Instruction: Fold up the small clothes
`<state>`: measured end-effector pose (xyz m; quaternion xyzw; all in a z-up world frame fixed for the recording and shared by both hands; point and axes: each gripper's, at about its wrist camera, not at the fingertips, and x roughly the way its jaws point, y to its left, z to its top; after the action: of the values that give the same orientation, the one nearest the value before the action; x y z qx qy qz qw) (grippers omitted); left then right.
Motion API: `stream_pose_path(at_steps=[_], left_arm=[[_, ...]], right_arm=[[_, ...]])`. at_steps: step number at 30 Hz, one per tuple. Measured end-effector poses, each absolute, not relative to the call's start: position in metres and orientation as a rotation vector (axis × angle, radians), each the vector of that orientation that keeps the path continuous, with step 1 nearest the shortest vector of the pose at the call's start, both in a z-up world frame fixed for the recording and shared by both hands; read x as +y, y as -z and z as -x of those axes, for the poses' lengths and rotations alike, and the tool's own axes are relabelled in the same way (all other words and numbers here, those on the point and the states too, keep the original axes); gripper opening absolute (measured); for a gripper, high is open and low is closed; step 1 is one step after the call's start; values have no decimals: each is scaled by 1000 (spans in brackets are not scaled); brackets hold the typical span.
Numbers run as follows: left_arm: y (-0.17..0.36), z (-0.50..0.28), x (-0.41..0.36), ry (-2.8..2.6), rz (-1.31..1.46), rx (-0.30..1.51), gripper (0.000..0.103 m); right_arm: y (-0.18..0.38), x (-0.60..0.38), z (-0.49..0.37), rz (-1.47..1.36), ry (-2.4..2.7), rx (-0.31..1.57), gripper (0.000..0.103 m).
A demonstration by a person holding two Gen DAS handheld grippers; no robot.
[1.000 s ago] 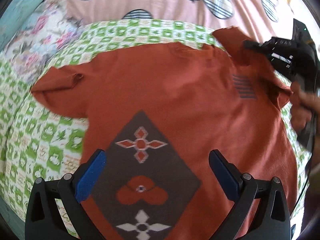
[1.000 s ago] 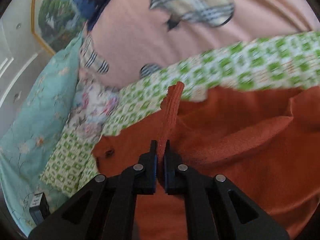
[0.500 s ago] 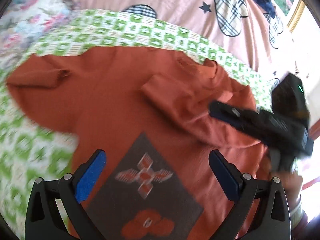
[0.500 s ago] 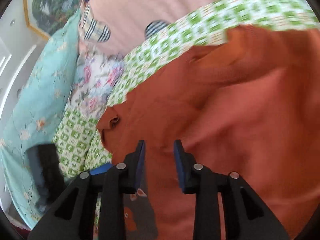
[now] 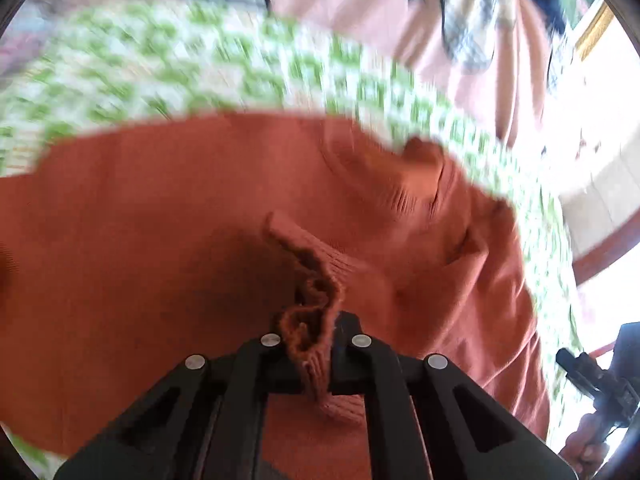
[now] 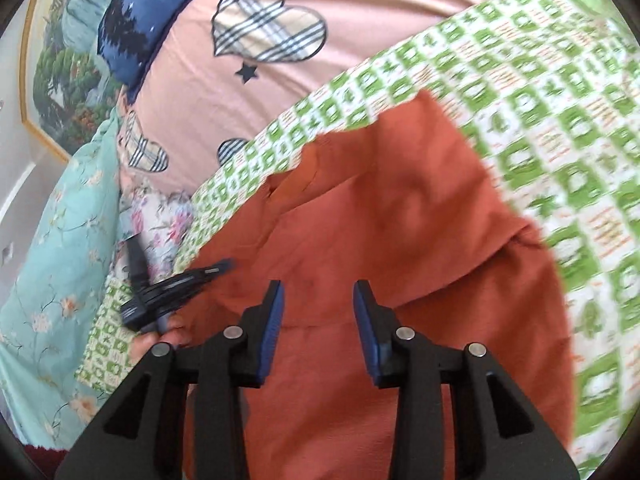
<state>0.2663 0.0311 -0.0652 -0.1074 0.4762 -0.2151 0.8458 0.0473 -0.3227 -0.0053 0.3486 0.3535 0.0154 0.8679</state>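
A rust-orange shirt (image 5: 168, 208) lies on a green-and-white checked sheet (image 5: 240, 68). My left gripper (image 5: 312, 344) is shut on a bunched ribbed sleeve cuff (image 5: 316, 300) of the shirt, held just above the cloth. In the right wrist view the shirt (image 6: 392, 216) lies with its right side folded inward. My right gripper (image 6: 318, 304) is open and empty just above it. The left gripper (image 6: 176, 288) shows at the shirt's left edge.
A pink quilt with plaid hearts (image 6: 256, 36) lies beyond the sheet. A teal floral pillow (image 6: 48, 248) lies at the left. A framed painting (image 6: 60, 68) hangs on the wall. The right gripper and hand (image 5: 600, 392) show at the lower right.
My left gripper has closed on a sleeve cuff; it was open before. My right gripper has let go of the other sleeve, opened wider and drawn back. The left view is blurred by motion.
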Motion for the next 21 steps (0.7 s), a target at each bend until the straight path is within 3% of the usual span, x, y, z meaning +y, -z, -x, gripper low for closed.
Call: stream_pose_path(at_steps=[3, 8, 9, 10, 12, 19, 20, 21], left_arm=[[50, -241, 64, 350, 273, 886, 10], [90, -250, 90, 372, 373, 1039, 21], [93, -253, 89, 390, 374, 1043, 24], [93, -255, 84, 395, 357, 1039, 25], [89, -256, 76, 402, 317, 1018, 22], [82, -243, 83, 323, 248, 955, 7], [81, -238, 90, 319, 240, 951, 6], [80, -238, 89, 311, 230, 944, 6]], right_arm=[[3, -338, -44, -709, 12, 727, 37], [5, -356, -51, -664, 76, 748, 38], [5, -361, -56, -634, 106, 760, 42], [5, -364, -61, -613, 125, 774, 54], [9, -375, -79, -540, 194, 823, 64], [56, -390, -154, -417, 215, 1000, 64], [63, -389, -161, -410, 201, 1018, 62], [63, -386, -163, -385, 197, 1014, 30]])
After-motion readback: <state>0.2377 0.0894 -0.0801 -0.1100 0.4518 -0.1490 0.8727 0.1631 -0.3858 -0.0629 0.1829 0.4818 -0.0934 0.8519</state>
